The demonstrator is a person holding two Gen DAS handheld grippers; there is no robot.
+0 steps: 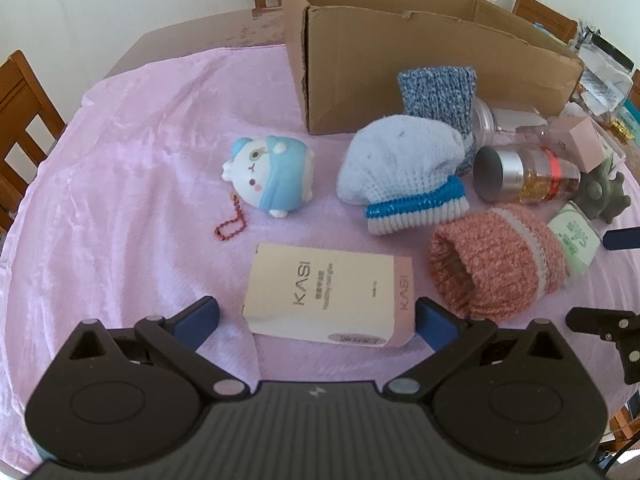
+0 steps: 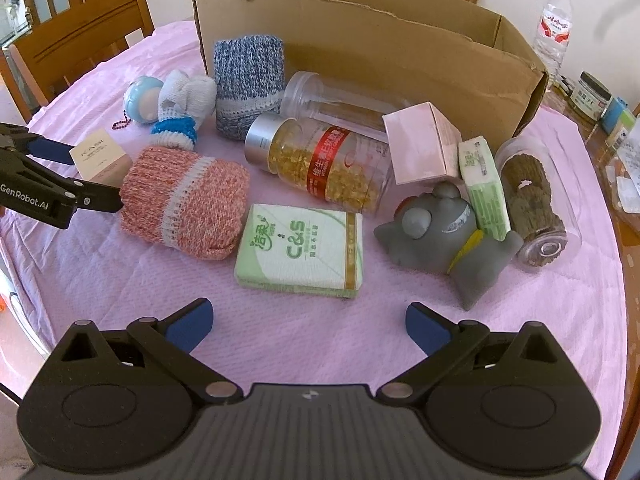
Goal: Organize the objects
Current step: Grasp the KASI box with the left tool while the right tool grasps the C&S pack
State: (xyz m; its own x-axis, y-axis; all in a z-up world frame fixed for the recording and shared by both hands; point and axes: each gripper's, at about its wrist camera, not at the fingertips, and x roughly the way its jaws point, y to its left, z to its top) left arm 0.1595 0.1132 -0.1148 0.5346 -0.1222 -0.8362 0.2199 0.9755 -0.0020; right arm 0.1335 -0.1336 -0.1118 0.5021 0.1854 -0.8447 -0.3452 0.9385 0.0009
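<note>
My left gripper [image 1: 320, 322] is open low over the pink cloth, and a cream KASI box [image 1: 324, 296] lies flat between its blue fingers. The right finger sits against the box's pink end; the left finger stands clear of it. The right wrist view shows this gripper [image 2: 86, 172] from the side, straddling the same box [image 2: 100, 156]. My right gripper [image 2: 308, 326] is open and holds nothing, just short of a green tissue pack [image 2: 300, 252]. An open cardboard box [image 1: 400, 60] stands at the back of the table.
On the cloth lie a blue plush toy [image 1: 268, 176], a white-blue knit [image 1: 400, 172], a pink knit [image 2: 184, 204], a blue knit [image 2: 248, 80], a capsule jar [image 2: 316, 164], a grey toy [image 2: 444, 236], a pink box [image 2: 420, 144] and clear jars [image 2: 532, 208]. Wooden chairs [image 2: 80, 40] ring the table.
</note>
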